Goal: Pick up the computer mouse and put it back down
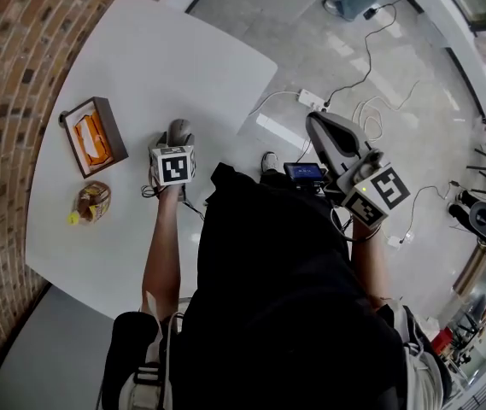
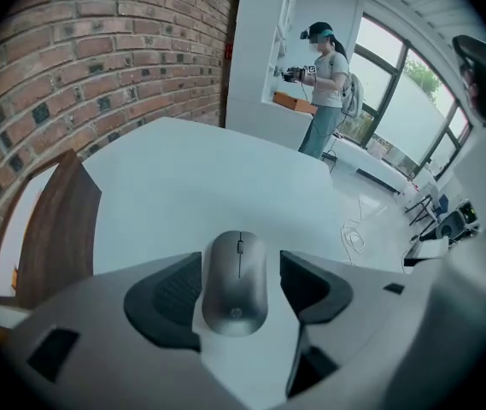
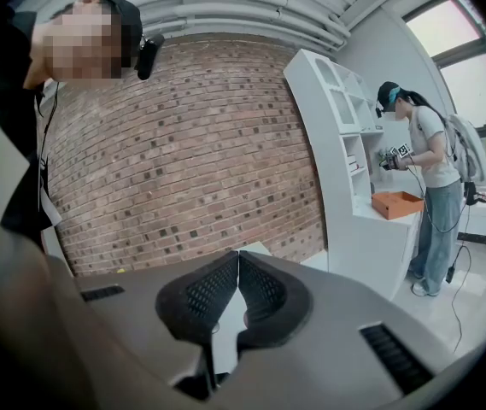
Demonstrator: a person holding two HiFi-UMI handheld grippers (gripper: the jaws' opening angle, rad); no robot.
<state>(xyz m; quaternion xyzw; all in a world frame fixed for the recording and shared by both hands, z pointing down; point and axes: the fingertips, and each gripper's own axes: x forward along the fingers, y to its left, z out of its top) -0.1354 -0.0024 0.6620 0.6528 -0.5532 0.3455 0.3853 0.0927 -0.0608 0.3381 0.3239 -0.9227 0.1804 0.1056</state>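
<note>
A grey computer mouse (image 2: 236, 284) lies on the white table (image 2: 200, 178), pointing away from me. My left gripper (image 2: 240, 259) is open and straddles it, one dark pad on each side, with a narrow gap showing on the right side. In the head view the left gripper (image 1: 178, 135) is over the table's near right part and covers most of the mouse. My right gripper (image 3: 238, 267) is shut with nothing between its pads. It is held off the table, above the floor (image 1: 321, 128).
A brown box with orange contents (image 1: 95, 135) and a small snack bag (image 1: 91, 202) sit on the table's left side; the box's wall (image 2: 50, 229) is close on the left. A power strip (image 1: 311, 101) and cables lie on the floor. A person (image 2: 324, 75) stands by the far shelves.
</note>
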